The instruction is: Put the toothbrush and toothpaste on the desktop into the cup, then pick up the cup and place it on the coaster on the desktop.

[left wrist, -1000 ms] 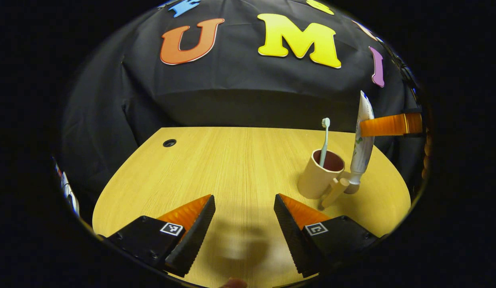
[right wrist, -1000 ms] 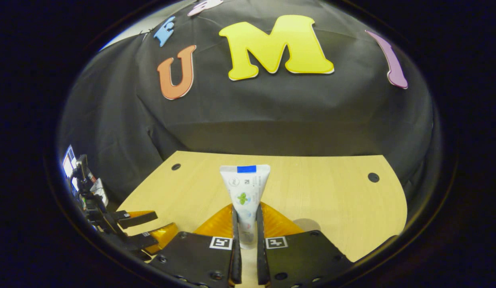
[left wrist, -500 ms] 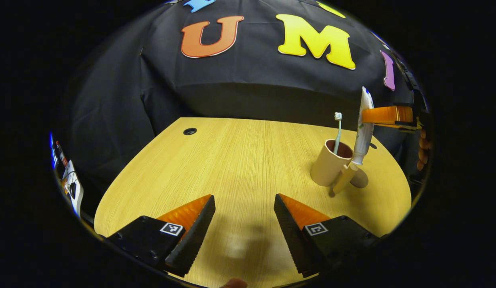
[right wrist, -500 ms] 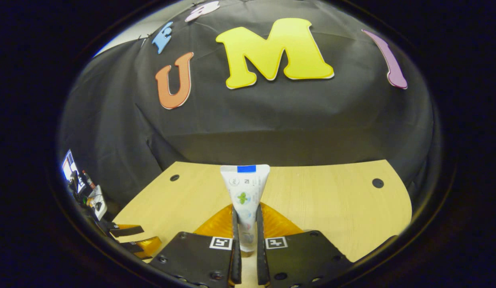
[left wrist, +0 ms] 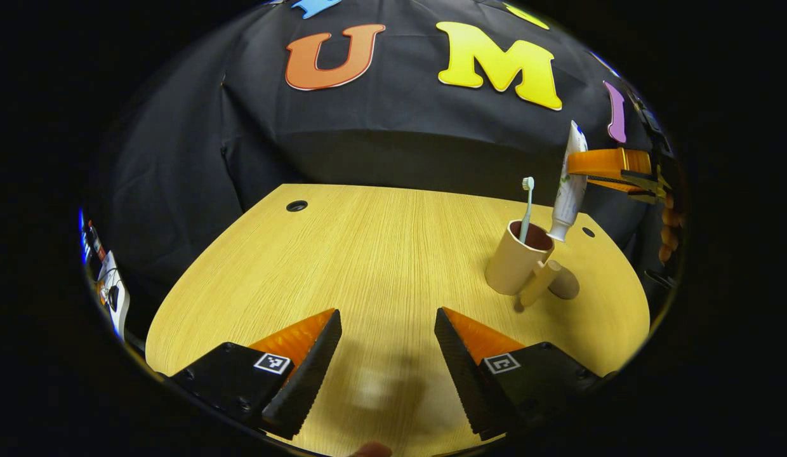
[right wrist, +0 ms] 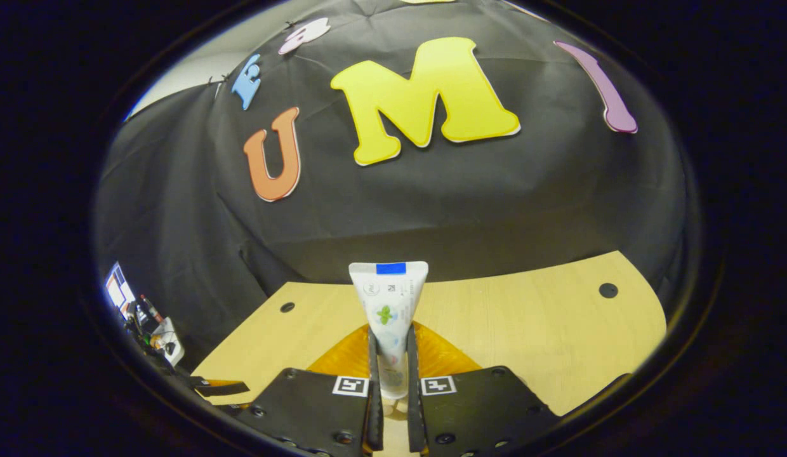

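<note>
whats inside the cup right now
A toothbrush stands in the cup, head up. Its lower end is hidden by the cup wall. The toothpaste hangs above the rim, held by the right tool, not inside yet.

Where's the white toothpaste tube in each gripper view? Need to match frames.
Left gripper view: white toothpaste tube at upper right, held upright, cap down, above the rim of the beige cup holding the toothbrush.
Right gripper view: same tube at bottom centre, clamped in the right gripper, crimped end up.
Shared landmark: the light wooden desktop with round cable holes.
</note>
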Available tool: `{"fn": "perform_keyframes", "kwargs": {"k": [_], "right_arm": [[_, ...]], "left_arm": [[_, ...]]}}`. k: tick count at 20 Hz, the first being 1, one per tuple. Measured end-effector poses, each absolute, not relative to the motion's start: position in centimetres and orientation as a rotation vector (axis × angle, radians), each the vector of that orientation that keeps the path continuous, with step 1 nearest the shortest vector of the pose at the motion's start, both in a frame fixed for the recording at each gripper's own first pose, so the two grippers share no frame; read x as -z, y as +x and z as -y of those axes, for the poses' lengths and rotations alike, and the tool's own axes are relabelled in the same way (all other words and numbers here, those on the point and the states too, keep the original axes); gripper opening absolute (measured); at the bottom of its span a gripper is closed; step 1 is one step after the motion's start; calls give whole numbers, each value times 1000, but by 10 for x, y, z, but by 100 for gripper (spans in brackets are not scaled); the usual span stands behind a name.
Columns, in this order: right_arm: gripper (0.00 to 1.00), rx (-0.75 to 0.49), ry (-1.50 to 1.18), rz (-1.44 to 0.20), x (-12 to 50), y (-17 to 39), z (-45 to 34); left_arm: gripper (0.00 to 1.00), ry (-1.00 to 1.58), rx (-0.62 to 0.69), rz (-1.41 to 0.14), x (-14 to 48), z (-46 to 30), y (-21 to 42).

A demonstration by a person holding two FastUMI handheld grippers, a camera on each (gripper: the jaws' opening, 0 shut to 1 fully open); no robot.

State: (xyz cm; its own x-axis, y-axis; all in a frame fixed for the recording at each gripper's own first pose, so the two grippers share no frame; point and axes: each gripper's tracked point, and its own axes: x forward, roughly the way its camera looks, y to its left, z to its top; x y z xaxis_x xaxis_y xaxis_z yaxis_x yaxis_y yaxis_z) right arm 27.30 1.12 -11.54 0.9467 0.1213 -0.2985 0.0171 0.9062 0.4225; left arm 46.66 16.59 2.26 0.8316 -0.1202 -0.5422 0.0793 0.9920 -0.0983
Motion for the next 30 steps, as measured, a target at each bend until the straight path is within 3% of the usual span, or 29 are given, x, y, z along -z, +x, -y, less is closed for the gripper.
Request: {"fn": "perform_keyframes", "kwargs": {"k": [10, 18, 30], "right_arm": [[15, -63, 394, -356, 151, 298, -20], [15, -86, 271, -472, 190, 284, -39], [27, -100, 226, -584, 202, 255, -40]], "left_arm": [[94, -67, 91, -569, -23, -168, 469], [94, -58, 116, -543, -27, -164, 473], [94, -40, 154, -528, -31, -158, 474]]}}
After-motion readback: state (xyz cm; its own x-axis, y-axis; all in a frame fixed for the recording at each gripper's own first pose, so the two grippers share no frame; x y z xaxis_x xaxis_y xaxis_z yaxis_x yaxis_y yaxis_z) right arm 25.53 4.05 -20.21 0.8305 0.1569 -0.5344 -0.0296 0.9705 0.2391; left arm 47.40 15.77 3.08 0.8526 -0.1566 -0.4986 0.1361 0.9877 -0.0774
